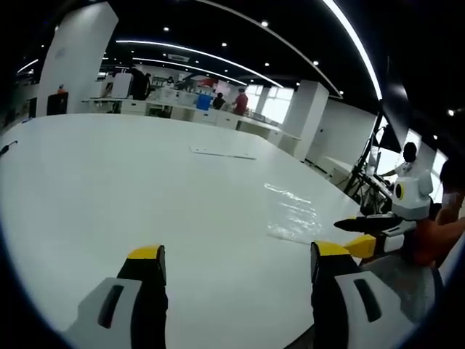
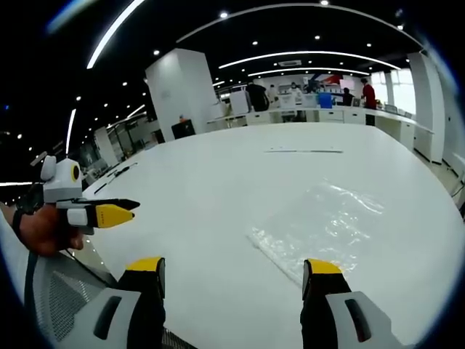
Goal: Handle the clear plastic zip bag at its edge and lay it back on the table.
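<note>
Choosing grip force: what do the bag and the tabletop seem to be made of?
The zip bag looks like thin clear plastic film: wrinkles and glare, with the table showing through. The table looks hard, smooth and white, faintly glossy, perhaps laminate; I can't confirm that.

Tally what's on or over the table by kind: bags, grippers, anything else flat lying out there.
Clear zip bag: 1, lying flat on the white table
Grippers: 2, left gripper and right gripper, both open and holding nothing
Thin flat strip farther across the table: 1, too small to identify
Total: 4
</note>
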`<state>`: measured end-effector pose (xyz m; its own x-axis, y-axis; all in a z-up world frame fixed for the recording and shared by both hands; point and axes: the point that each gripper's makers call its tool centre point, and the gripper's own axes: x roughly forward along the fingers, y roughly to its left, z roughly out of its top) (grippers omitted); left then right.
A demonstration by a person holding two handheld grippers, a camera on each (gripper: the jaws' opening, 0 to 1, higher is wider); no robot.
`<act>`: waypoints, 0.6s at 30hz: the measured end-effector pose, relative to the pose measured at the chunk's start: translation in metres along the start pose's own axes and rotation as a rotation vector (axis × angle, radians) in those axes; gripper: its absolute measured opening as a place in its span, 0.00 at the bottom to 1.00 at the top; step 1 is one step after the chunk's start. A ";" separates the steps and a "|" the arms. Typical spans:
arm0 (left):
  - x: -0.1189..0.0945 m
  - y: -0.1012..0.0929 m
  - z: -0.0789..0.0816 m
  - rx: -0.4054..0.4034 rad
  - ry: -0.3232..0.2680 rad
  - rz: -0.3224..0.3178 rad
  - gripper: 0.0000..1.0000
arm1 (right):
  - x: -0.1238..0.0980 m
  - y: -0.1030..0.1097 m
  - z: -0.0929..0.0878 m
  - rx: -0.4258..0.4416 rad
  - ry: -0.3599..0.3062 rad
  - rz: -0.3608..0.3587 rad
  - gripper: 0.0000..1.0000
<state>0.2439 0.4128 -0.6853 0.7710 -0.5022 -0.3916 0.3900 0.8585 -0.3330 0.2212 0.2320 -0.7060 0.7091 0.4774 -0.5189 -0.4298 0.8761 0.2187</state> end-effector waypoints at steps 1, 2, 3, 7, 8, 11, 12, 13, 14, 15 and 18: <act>0.000 0.000 0.000 0.003 0.000 -0.002 0.81 | 0.000 0.000 0.000 -0.001 0.000 0.000 0.77; 0.000 -0.001 0.000 0.004 0.000 -0.003 0.81 | 0.000 -0.001 0.000 -0.002 0.000 -0.003 0.77; 0.000 -0.001 0.000 0.004 -0.001 -0.005 0.81 | -0.001 -0.001 0.001 -0.002 0.000 -0.004 0.77; 0.001 -0.001 0.000 0.006 0.001 -0.006 0.80 | 0.000 -0.003 0.000 0.001 0.001 -0.010 0.77; 0.000 -0.002 0.000 0.006 -0.001 -0.008 0.80 | 0.000 -0.003 0.000 0.001 0.001 -0.011 0.77; 0.000 -0.002 -0.001 0.006 0.005 -0.009 0.79 | 0.000 -0.003 0.000 0.001 0.001 -0.013 0.77; 0.000 -0.001 -0.002 0.002 0.005 -0.010 0.79 | 0.000 -0.003 0.000 0.001 0.002 -0.013 0.77; 0.001 -0.001 -0.001 0.000 0.004 -0.011 0.79 | 0.000 -0.003 0.000 0.001 0.002 -0.013 0.77; 0.001 -0.002 -0.002 -0.001 0.004 -0.011 0.79 | 0.000 -0.003 0.000 0.001 0.003 -0.014 0.77; 0.001 -0.002 -0.002 0.001 0.005 -0.011 0.79 | -0.001 -0.004 0.000 0.001 0.001 -0.017 0.77; 0.000 -0.003 -0.002 0.010 0.012 -0.005 0.79 | -0.001 -0.004 0.001 -0.001 -0.002 -0.018 0.76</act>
<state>0.2417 0.4095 -0.6861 0.7628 -0.5080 -0.4001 0.3992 0.8567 -0.3266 0.2227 0.2284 -0.7059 0.7177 0.4618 -0.5212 -0.4173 0.8844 0.2089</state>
